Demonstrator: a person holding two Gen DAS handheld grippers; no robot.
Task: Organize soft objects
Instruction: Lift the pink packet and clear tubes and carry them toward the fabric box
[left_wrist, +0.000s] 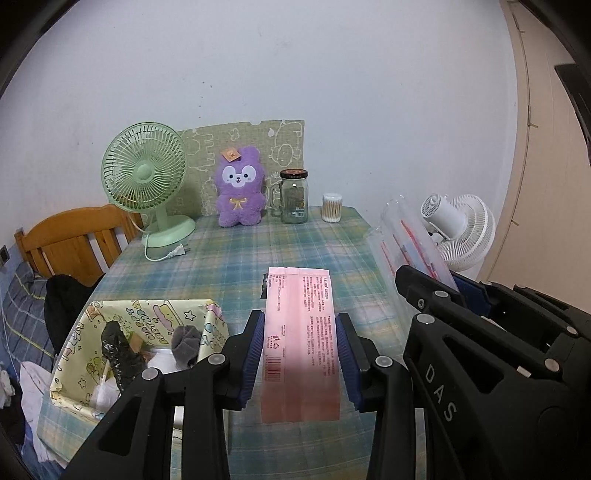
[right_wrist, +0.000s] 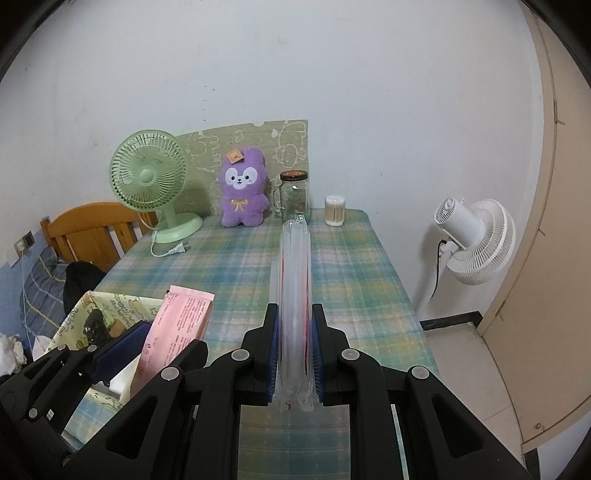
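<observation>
Left claw clamps the flat pink printed packet; right claw pinches the clear plastic pouch, both probably bound for the yellow cartoon-print fabric bin at 9 o'clock.

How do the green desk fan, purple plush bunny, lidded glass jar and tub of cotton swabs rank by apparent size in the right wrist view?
Largest to smallest; all four stand along the table's far edge, so nearness hardly skews it:
1. green desk fan
2. purple plush bunny
3. lidded glass jar
4. tub of cotton swabs
</observation>
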